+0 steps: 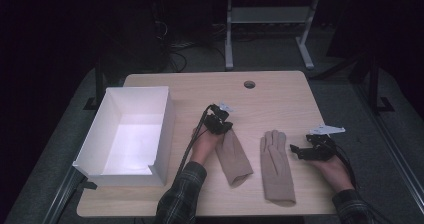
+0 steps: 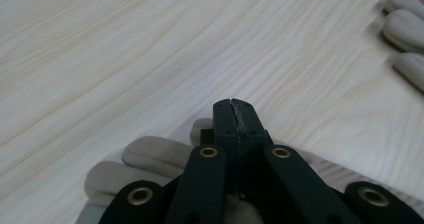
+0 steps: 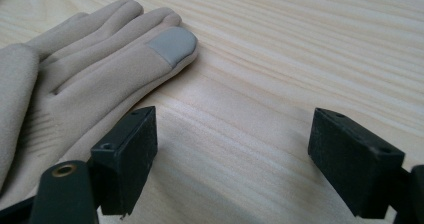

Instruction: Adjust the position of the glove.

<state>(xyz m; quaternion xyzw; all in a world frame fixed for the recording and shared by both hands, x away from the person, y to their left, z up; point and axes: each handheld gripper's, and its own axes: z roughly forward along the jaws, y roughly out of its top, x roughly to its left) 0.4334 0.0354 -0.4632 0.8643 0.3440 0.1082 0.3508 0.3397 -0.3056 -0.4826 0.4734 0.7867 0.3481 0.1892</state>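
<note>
Two beige gloves lie on the wooden table (image 1: pixel 280 99). The left glove (image 1: pixel 234 156) lies slanted with its cuff toward the front edge. My left gripper (image 1: pixel 220 123) hangs over its finger end, jaws shut tight; the glove's fingers (image 2: pixel 150 156) spread under them (image 2: pixel 234 106). A thin pale line runs between the pads, and I cannot tell whether fabric is pinched there. The right glove (image 1: pixel 276 166) lies flat, fingers pointing away. My right gripper (image 1: pixel 297 151) stands open just to its right, over bare wood (image 3: pixel 240 159), beside the glove (image 3: pixel 90 84) and its grey fingertip patch (image 3: pixel 170 44).
A white open box (image 1: pixel 95 134) stands on the left part of the table. A round cable hole (image 1: pixel 249 84) sits near the far edge. The right glove's fingertips (image 2: pixel 407 34) show off to the side in the left gripper view. A white frame (image 1: pixel 270 19) stands behind the table.
</note>
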